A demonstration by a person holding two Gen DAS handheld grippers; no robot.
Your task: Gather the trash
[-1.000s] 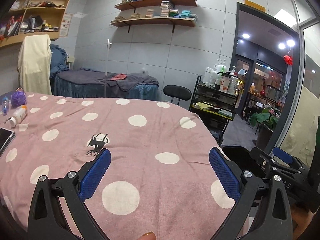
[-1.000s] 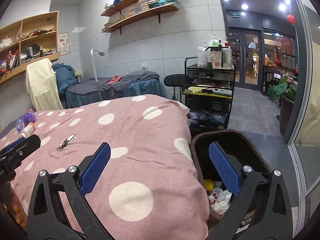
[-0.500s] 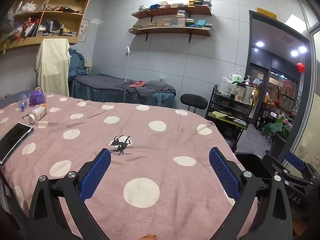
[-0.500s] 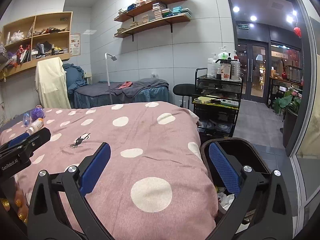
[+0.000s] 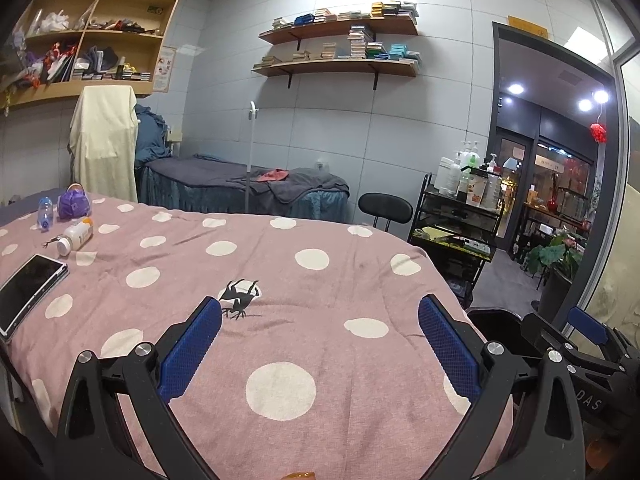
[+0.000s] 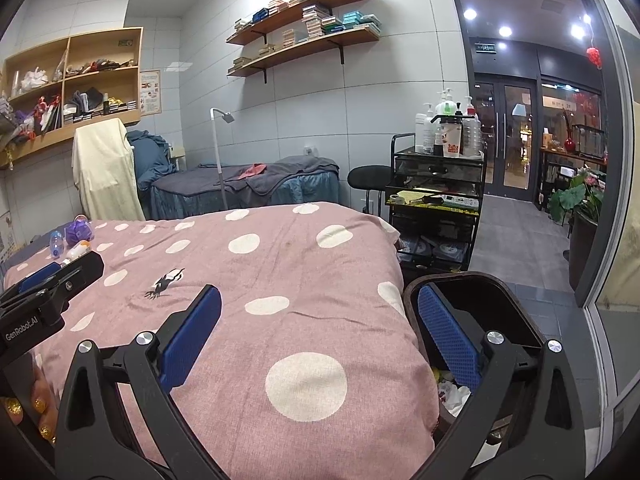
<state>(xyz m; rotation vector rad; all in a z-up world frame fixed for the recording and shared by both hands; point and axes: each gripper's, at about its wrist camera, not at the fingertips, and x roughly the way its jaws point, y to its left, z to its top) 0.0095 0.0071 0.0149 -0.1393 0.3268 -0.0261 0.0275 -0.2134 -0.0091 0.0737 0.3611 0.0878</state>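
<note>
Both grippers hover open and empty over a pink polka-dot bedspread (image 5: 320,280). My left gripper (image 5: 320,344) faces the bed's far left corner, where a white pill bottle (image 5: 75,236), a purple crumpled bag (image 5: 74,204) and a small clear bottle (image 5: 45,213) lie. My right gripper (image 6: 320,336) straddles the bed's right edge, its right finger over a dark trash bin (image 6: 500,296) holding white crumpled trash (image 6: 452,394). The same bottles (image 6: 74,250) show far left in the right wrist view, behind the left gripper (image 6: 48,292).
A phone (image 5: 28,292) lies at the bed's left edge. A black cart (image 6: 436,200) with bottles stands past the bin, beside a black stool (image 6: 368,180). A second bed (image 5: 240,188) and lamp stand are at the back. Potted plant (image 6: 580,200) near the glass door.
Both grippers have pulled back and tilted up, so more of the bed, the phone and the room show. Their jaws stayed open.
</note>
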